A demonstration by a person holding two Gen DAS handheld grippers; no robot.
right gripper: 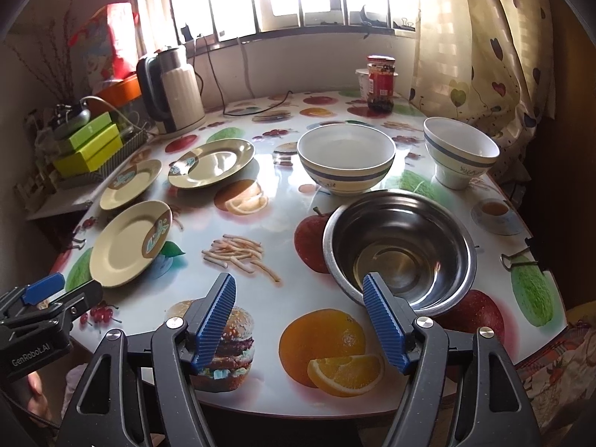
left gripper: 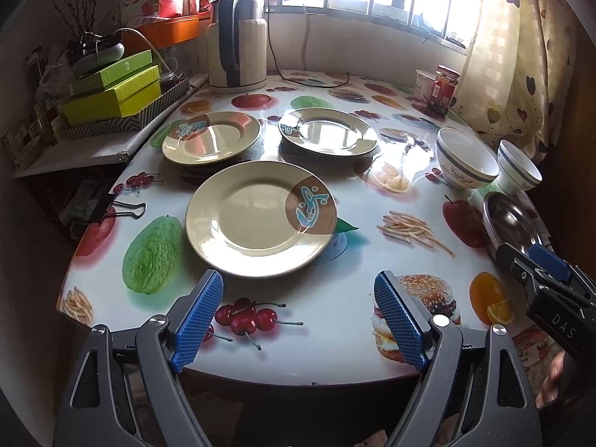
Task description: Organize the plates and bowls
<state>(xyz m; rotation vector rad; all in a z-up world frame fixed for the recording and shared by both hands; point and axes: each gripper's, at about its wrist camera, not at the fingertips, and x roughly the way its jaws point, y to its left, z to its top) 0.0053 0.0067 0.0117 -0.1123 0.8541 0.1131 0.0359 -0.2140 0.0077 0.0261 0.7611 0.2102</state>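
Lying flat on the tabletop (left gripper: pixel 335 316), three plates form a triangle on the left half: the near plate (left gripper: pixel 260 218) has its brown fish patch turned to the right, the left plate (left gripper: pixel 211 137) shows its patch at the far left rim, and the right plate (left gripper: pixel 328 131) shows its patch on the left rim too. All three sit rim up, apart from one another.

On the right half stand three bowls, mouths up — a steel bowl (right gripper: pixel 399 247) nearest, a wide white bowl (right gripper: pixel 346 158) behind it, and a narrower footed bowl (right gripper: pixel 460 156) by the curtain (right gripper: pixel 495 48).

The left tongs (left gripper: pixel 298 320) hover low over the near edge, aimed at the near plate, spread wide and empty. The right tongs (right gripper: pixel 300 322) are likewise wide apart and empty, the right finger (right gripper: pixel 383 324) overlapping the steel bowl's near rim in view; contact cannot be told.

Bare tabletop lies between plates and bowls. A kettle (left gripper: pixel 238 43) and a jar (right gripper: pixel 380 82) stand at the far edge.
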